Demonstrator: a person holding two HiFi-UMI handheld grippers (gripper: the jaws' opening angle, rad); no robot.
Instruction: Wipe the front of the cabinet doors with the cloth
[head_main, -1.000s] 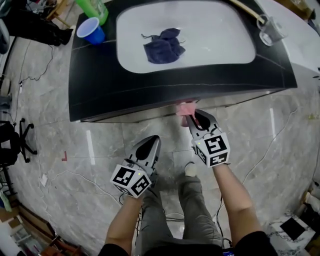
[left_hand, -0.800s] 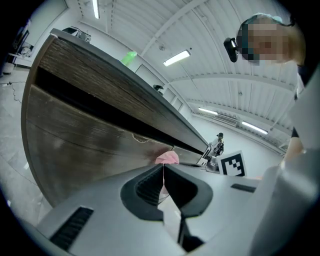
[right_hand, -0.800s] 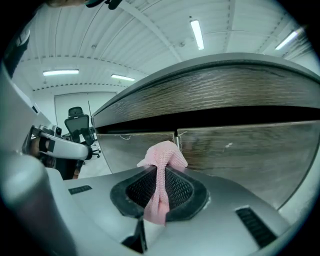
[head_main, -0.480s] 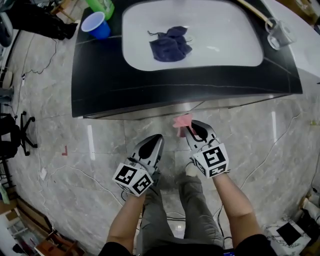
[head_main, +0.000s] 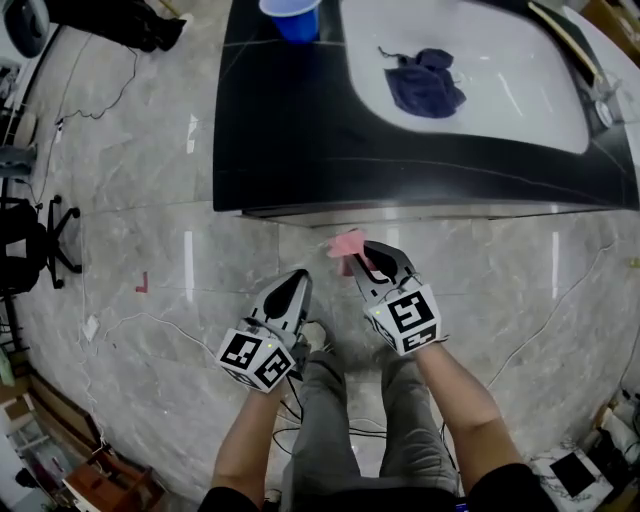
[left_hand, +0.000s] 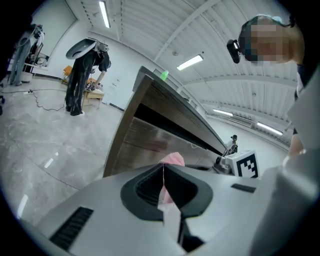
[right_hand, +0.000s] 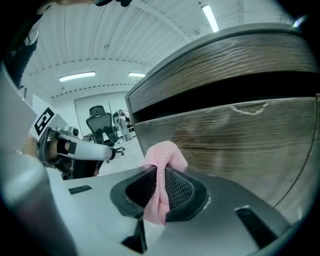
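Observation:
A pink cloth (head_main: 347, 243) (right_hand: 165, 154) is pinched between the jaws of my right gripper (head_main: 362, 258) (right_hand: 160, 172), which is shut on it. The cloth's bunched end sticks out toward the wood-grain cabinet door (right_hand: 240, 142), close to it; contact cannot be told. In the head view the cabinet front shows only as a thin strip (head_main: 420, 212) under the black top. My left gripper (head_main: 297, 279) (left_hand: 163, 168) is shut with nothing in it, to the left of the right one. It points at the cabinet front (left_hand: 145, 142), and the pink cloth (left_hand: 173, 159) shows just beyond its tips.
The black cabinet top (head_main: 290, 130) holds a white basin (head_main: 480, 60) with a dark blue rag (head_main: 424, 83) in it and a blue cup (head_main: 296, 17) at its left. Cables (head_main: 130, 325) lie on the grey tiled floor. An office chair (head_main: 30, 245) stands far left.
The right gripper with the pink cloth has drawn back from the cabinet's edge and shifted left. The head view has swung, so the cabinet now sits further right. The left gripper stays shut.

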